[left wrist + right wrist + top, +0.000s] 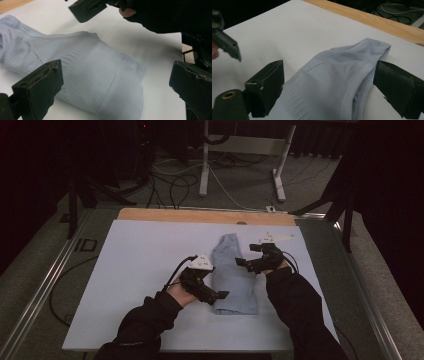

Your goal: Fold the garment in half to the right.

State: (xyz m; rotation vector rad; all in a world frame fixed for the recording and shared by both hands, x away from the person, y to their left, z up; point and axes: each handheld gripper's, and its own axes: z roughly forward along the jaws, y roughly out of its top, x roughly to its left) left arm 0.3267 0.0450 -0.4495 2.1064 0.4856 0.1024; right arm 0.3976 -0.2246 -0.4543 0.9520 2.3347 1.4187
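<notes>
A light blue knitted garment (233,276) lies folded in a long strip on the white sheet (140,265), its narrow end pointing away from me. At its near left edge my left gripper (220,295) stands open, pointing right. The left gripper view shows the garment (100,75) spread below and between the wide-apart jaws of that gripper (115,90). My right gripper (242,263) is open at the cloth's right edge, pointing left. In the right gripper view, the garment (332,77) lies between the jaws of the right gripper (332,86), with nothing pinched.
The table's wooden far edge (200,215) shows beyond the sheet. A metal rail (45,280) runs along the left side. On the floor behind are a white desk frame (204,165) and loose cables (175,180). The left gripper's jaw (225,43) shows at the left edge.
</notes>
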